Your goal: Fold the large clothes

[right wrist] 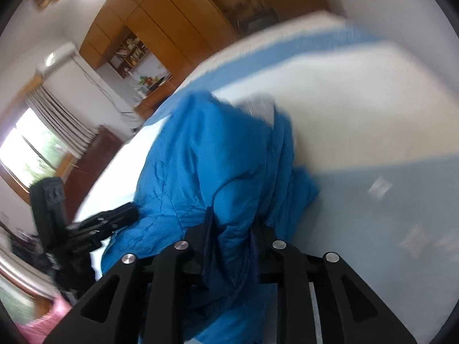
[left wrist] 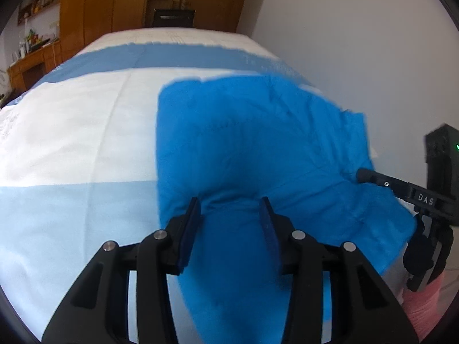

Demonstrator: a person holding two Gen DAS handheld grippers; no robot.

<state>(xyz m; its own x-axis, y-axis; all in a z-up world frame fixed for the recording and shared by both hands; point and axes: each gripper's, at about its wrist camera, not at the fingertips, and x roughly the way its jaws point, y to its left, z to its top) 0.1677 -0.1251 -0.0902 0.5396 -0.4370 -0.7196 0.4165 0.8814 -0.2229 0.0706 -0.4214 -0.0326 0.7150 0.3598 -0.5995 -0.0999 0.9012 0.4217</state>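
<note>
A large bright blue padded garment (left wrist: 252,143) lies on the bed, its near edge lifted. My left gripper (left wrist: 231,205) is shut on a bunched fold of its near edge. The right gripper (left wrist: 364,175) shows at the right of the left wrist view, its tip at the garment's right side. In the right wrist view, the right gripper (right wrist: 233,223) is shut on a fold of the same garment (right wrist: 206,157), and the left gripper (right wrist: 126,212) shows at the left edge of the cloth. The right view is motion-blurred.
The bed cover (left wrist: 71,132) has white and light blue bands. A white wall (left wrist: 358,43) runs along the bed's right side. Wooden wardrobes (left wrist: 114,0) and a desk (left wrist: 31,63) stand beyond the bed. A window with curtains (right wrist: 37,143) is at the left.
</note>
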